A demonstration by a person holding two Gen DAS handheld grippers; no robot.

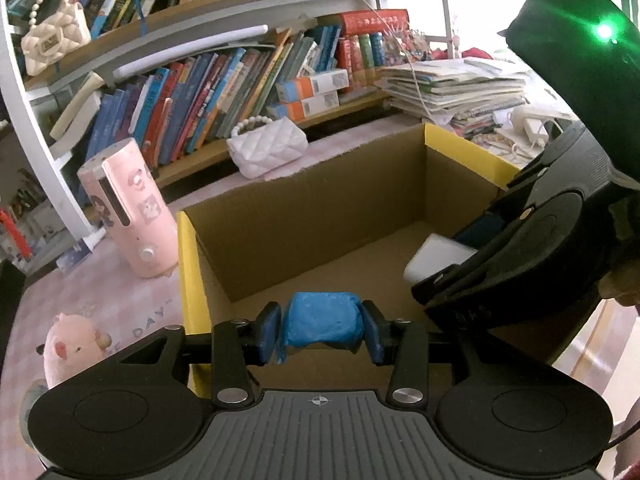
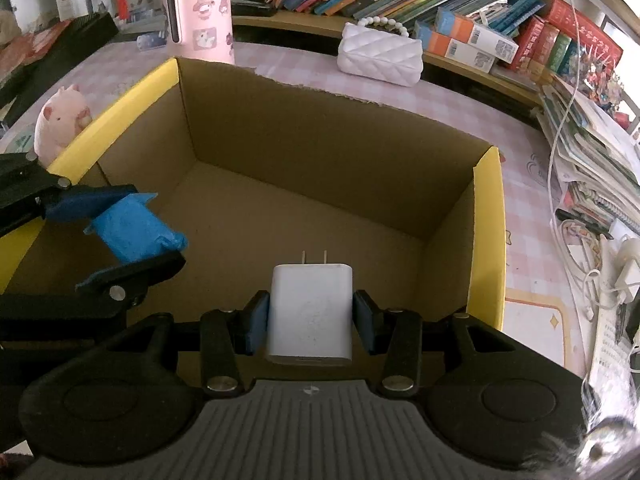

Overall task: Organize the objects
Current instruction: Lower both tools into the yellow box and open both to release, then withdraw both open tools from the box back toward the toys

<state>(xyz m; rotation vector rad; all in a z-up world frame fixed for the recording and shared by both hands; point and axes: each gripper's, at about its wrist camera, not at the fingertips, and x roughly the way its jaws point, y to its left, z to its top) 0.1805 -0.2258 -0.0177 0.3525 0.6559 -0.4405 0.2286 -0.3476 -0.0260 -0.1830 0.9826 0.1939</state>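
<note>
An open cardboard box with yellow side rims stands on the pink checked table; its floor is bare. My left gripper hovers over the box's near left corner, shut on a crumpled blue lump that its blue pads press from both sides. From the right wrist view the same lump hangs between the left gripper's fingers above the box. My right gripper is shut on a white plug charger, prongs pointing forward, over the near right part of the box. The charger shows in the left wrist view too.
A pink cylindrical device and a pink plush pig stand left of the box. A white quilted purse lies behind it, before packed bookshelves. Stacked papers, cables and another charger crowd the right.
</note>
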